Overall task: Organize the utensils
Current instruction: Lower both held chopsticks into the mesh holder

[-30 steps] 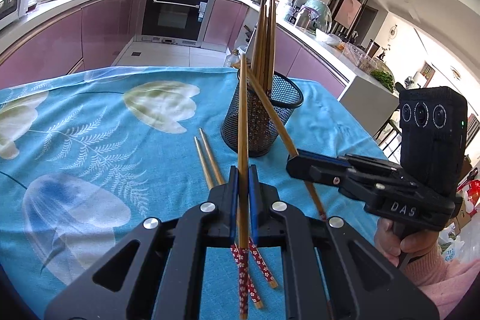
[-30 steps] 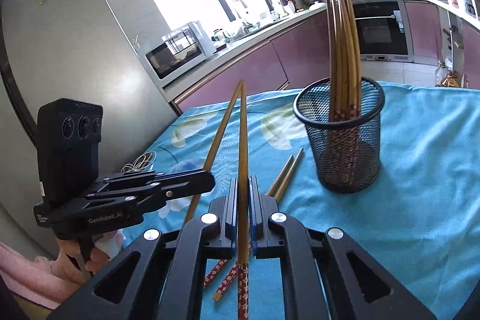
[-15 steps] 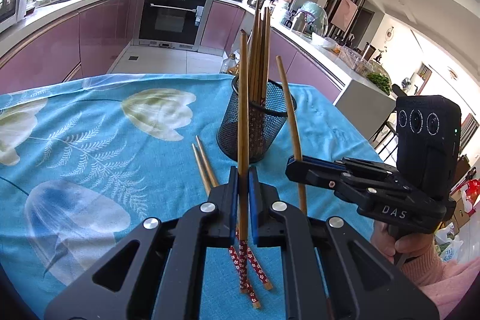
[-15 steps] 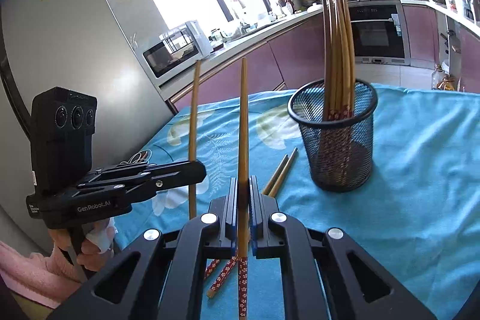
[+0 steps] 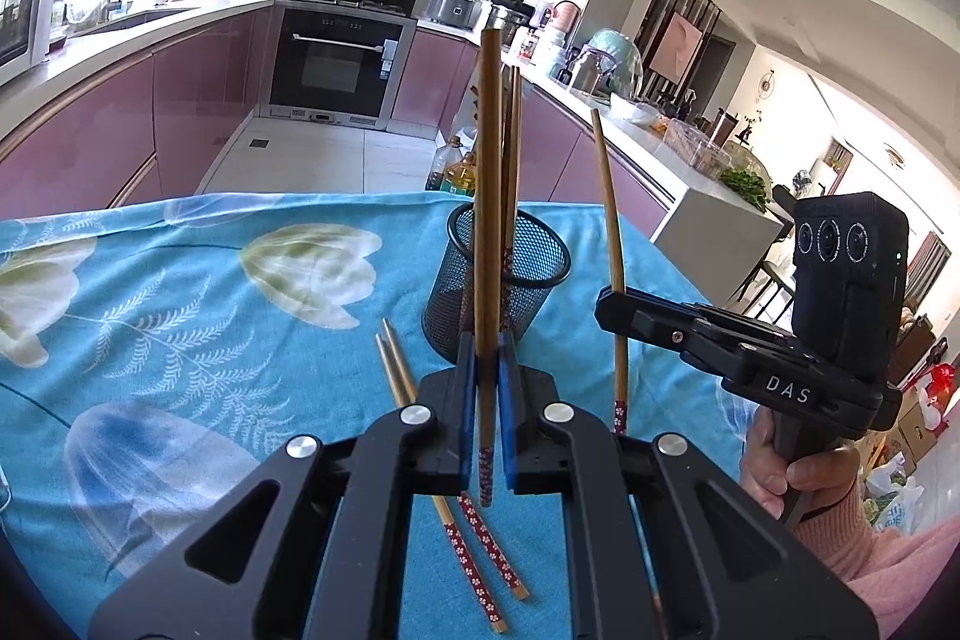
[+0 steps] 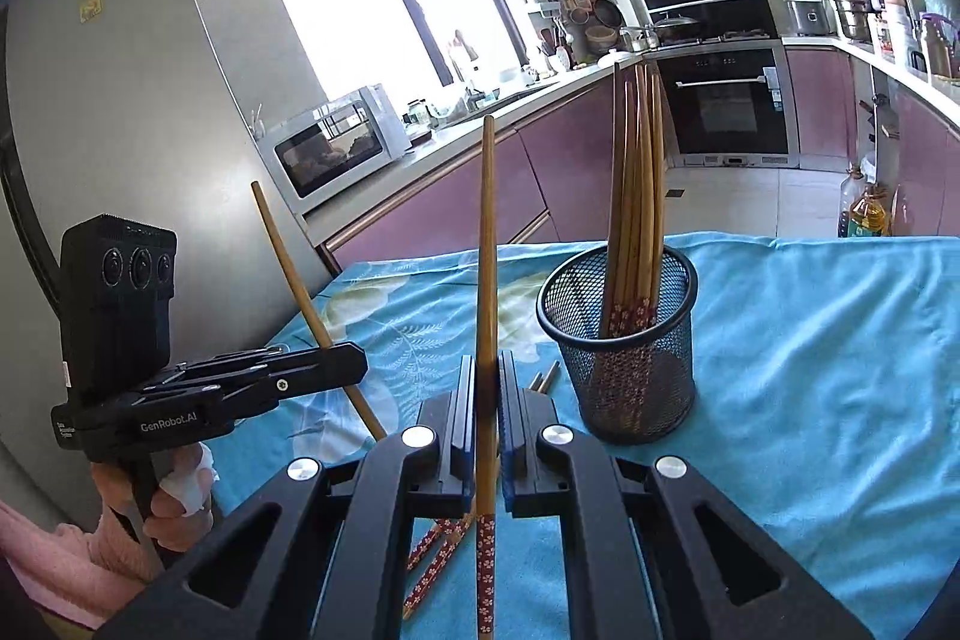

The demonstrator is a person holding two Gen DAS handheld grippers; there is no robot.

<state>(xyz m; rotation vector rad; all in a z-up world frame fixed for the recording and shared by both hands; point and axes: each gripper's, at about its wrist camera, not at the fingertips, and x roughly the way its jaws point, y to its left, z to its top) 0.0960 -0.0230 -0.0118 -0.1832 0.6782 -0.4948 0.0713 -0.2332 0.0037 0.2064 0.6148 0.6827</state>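
I'm pinching one light, stiff, slippery chopstick near its patterned end in each gripper's fingers, both clamped tight.

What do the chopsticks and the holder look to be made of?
Chopsticks: likely bamboo or wood, tan with a smooth, slightly glossy finish; handle ends carry a dark red floral pattern, probably printed or lacquered. Holder: black wire mesh, apparently metal, since you can see through the fine grid, with a solid rolled rim.
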